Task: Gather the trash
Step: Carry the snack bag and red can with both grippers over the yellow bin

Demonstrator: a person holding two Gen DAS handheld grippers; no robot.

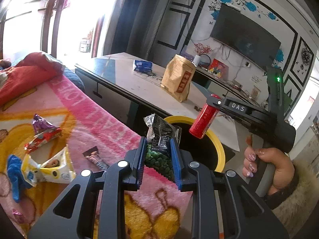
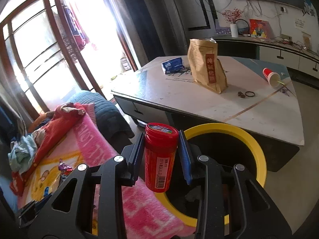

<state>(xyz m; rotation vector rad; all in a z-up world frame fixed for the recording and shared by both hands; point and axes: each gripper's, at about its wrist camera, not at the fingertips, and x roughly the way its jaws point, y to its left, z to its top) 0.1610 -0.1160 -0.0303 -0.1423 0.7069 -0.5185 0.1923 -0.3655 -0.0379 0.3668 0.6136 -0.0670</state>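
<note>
The left gripper [image 1: 157,149] is closed on a green snack bag [image 1: 159,149], held upright at the edge of the pink blanket [image 1: 95,119], just beside the yellow-rimmed bin [image 1: 218,149]. The right gripper [image 2: 161,151] is clamped on a red can [image 2: 160,157], which is held over the bin's [image 2: 257,149] near rim. More wrappers [image 1: 42,133] are seen lying on the blanket. A brown bag [image 2: 207,67] is seen standing on the table [image 2: 249,115] behind the bin.
</note>
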